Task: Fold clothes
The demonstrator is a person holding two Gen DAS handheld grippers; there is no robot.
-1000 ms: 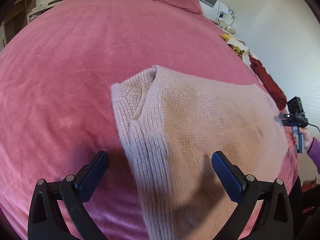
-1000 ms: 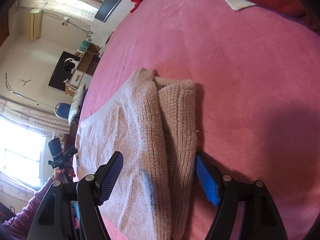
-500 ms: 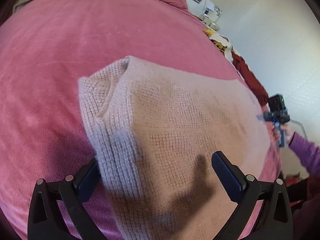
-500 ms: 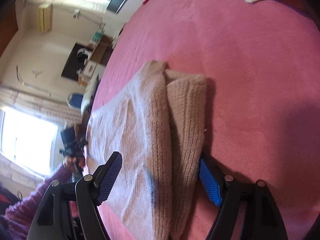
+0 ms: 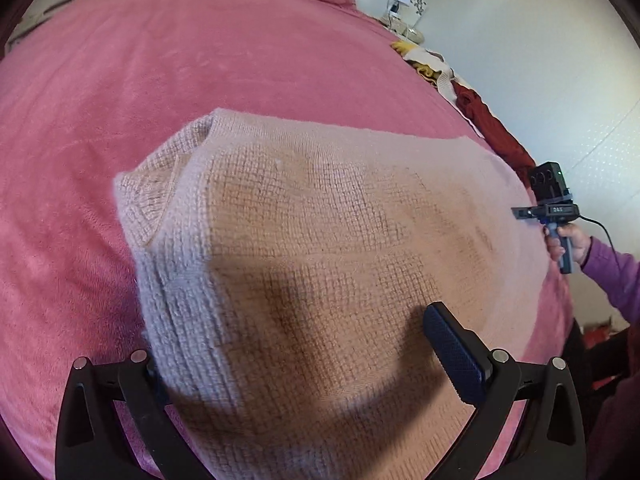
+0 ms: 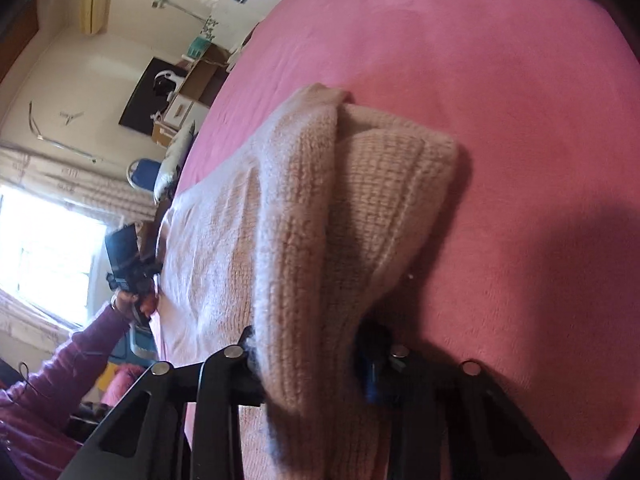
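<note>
- Between the right gripper's jaws, right at the near edge of its own view, sits a thick bunch of the beige knitted sweater; the jaws have just been closing and now pinch that folded edge, the knit bulging out above the blue pad.
- Just ahead of that grip, the sweater's ribbed sleeve or side fold lies doubled over, and the body of the garment runs away to the left across the pink bedspread.
- At the left gripper, the jaws stand spread wide; the sweater's near edge lies between them, covering the left finger, while the right blue pad rests over the knit without pressing it.
- Beyond the left gripper, the sweater lies flat with its neckline up and left, and the far side reaches toward the right gripper held by the person's hand.
- Farther off, along the bed's right edge, other clothes lie in a heap, well apart from the sweater.
- Step in hand, as I judge it: taking hold of two edges for a fold; one side is gripped, the other not yet.
- Next move likely calls for the left jaws to close on the near edge, then both hands to lift together and carry the fabric over evenly, keeping the doubled layers from slipping.
</note>
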